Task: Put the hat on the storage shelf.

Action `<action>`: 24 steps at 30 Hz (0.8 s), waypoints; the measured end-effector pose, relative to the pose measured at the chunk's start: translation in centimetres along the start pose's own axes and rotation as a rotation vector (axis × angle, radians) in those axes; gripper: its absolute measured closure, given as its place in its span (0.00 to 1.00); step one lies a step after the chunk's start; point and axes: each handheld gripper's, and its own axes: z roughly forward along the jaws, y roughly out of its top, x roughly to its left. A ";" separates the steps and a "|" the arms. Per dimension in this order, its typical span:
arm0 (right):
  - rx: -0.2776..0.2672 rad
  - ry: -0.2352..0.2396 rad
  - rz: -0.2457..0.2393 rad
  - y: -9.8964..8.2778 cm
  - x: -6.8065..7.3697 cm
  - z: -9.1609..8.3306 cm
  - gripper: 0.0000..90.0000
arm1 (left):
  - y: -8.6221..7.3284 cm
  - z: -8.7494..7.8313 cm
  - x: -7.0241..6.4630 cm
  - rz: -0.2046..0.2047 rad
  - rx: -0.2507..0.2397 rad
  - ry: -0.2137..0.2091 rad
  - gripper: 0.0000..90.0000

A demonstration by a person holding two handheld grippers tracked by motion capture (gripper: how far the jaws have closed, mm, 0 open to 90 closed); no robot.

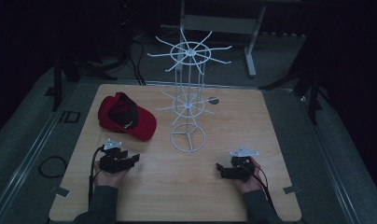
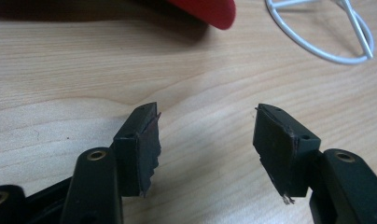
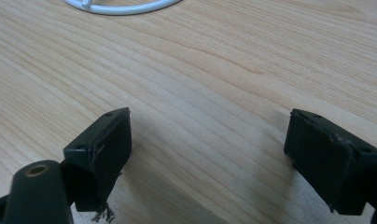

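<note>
- My left gripper (image 1: 129, 161) rested low on the table (image 1: 214, 196), its jaws spread and empty; the cap (image 1: 126, 116) lay just beyond it, crown up, near the table's left edge; in the left gripper view the red brim (image 2: 207, 11) sat ahead of the jaws, apart from them.
- My right gripper (image 1: 221, 170) lay on the right side of the table, released too, nothing between its jaws but bare wood; the rack (image 1: 189, 93) stood between the two grippers and farther back, its ring base (image 3: 121, 7) at the top of the right gripper view.
- The work looked set to be hanging the cap on the rack; I judged nothing was begun yet.
- Risks as I judged them: the cap was soft, so a pinch on the crown alone could collapse it or let it slip; the brim seemed the firmer hold.
- The rack was light wire on a narrow ring; a push from the cap or a jaw against a spoke could tip it or slide it; my free right gripper might have had to steady the base.
- The thin spokes could snag the fabric or miss the strap opening.
</note>
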 end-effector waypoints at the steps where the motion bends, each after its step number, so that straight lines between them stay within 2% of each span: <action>1: 0.000 -0.001 0.001 0.0 0.0 0.0 0.16 | 0.1 0.0 -0.1 -0.004 -0.006 0.002 0.46; 2: 0.000 -0.001 0.002 0.0 0.0 0.0 0.16 | 0.1 0.0 -0.2 -0.004 -0.007 0.004 0.46; 5: 0.000 -0.002 0.005 0.1 0.0 0.1 0.16 | 0.8 -0.1 -0.9 0.036 -0.007 0.029 0.46; 10: 0.000 -0.003 0.004 0.1 0.0 0.1 0.16 | 2.9 0.1 -1.9 0.034 -0.024 0.044 0.44; 19: 0.001 -0.003 0.004 0.1 0.0 0.1 0.16 | 4.9 2.0 -2.7 -0.036 -0.025 0.057 0.39; 22: 0.001 -0.003 0.005 0.1 0.0 0.1 0.16 | 5.5 3.2 -2.0 -0.118 -0.020 0.051 0.39; 24: 0.000 -0.003 0.005 0.1 0.0 0.1 0.16 | 5.6 3.6 -1.7 -0.149 -0.024 0.062 0.39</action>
